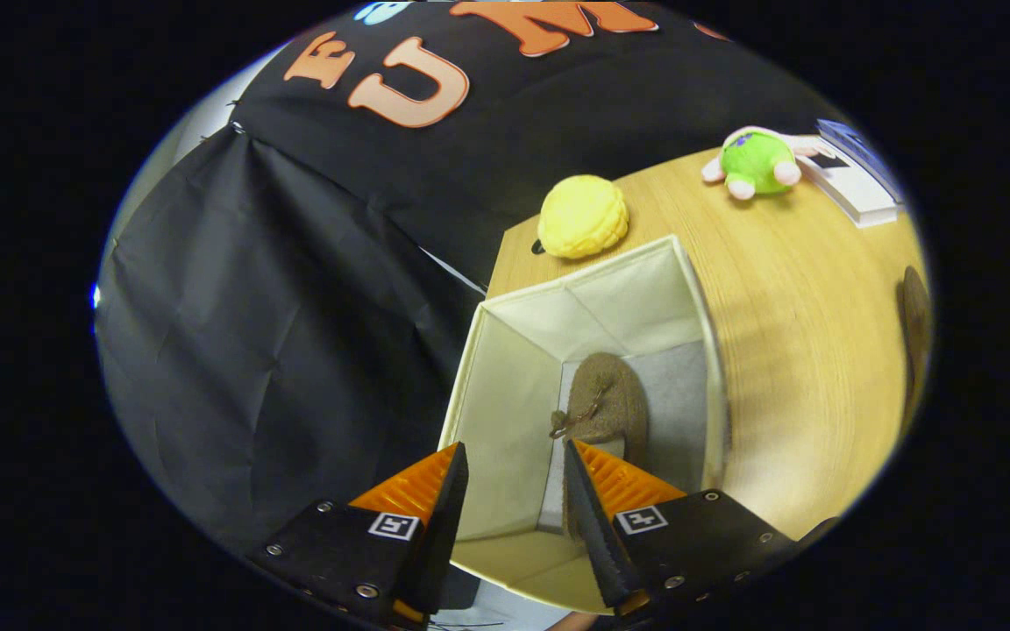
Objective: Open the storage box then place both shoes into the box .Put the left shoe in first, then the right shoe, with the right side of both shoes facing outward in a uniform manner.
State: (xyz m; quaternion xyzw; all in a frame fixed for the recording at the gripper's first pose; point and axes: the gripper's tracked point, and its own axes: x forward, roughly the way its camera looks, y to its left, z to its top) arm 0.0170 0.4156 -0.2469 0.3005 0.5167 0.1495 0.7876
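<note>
- My claw (512,491) hangs over the open box (505,302) at the worktop's (785,350) left edge, fingers spread, pinching nothing.
- One brown shoe (606,399) lies inside on the box floor.
- Next step, in my judgement: fetch the second shoe (913,324) from the right edge, matching sides.
- Yellow ball (583,216), green toy (755,163) and white book (856,180) sit beyond, clear of that path.

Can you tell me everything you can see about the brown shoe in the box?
The brown shoe looks soft and fuzzy, like suede, with a little bow or tie on top. It lies on the grey floor of the open cream fabric storage box, close to the box's left wall. Its heel end is hidden behind one finger of the hand-held gripper, whose fingers are spread apart above the box and pressing on nothing. Whether that finger touches the shoe cannot be told.
</note>
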